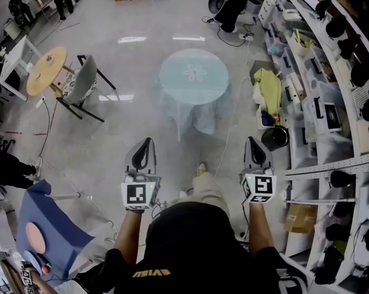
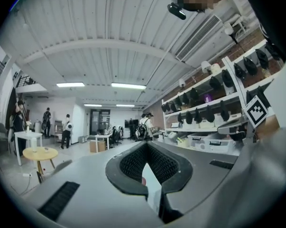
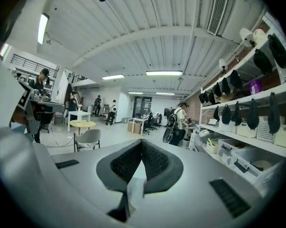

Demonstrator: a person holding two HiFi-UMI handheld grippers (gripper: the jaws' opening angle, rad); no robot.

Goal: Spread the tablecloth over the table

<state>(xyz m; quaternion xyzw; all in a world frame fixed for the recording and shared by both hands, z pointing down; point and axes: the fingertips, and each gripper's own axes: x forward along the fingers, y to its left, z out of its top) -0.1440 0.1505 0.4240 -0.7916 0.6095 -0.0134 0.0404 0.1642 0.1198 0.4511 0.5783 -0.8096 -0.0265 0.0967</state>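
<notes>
In the head view a round table (image 1: pixel 193 72) stands ahead on the floor. A pale blue tablecloth (image 1: pixel 172 106) with a flower print in its middle covers the top and hangs down the sides. Both grippers are held level in front of the person, well short of the table and apart from the cloth. The left gripper (image 1: pixel 146 141) is shut with nothing in it, and so is the right gripper (image 1: pixel 251 139). In the left gripper view the left gripper (image 2: pixel 147 144) shows its tips together. The right gripper view shows the right gripper (image 3: pixel 141 140) the same way.
Long shelves (image 1: pixel 331 103) with bins and black headgear run down the right side. A black bucket (image 1: pixel 275 138) and a yellow-green cloth (image 1: pixel 268 86) lie near them. A grey chair (image 1: pixel 81 81) and a round wooden table (image 1: pixel 46 70) stand at left. A blue seat (image 1: pixel 49 225) is at lower left. Cables cross the floor.
</notes>
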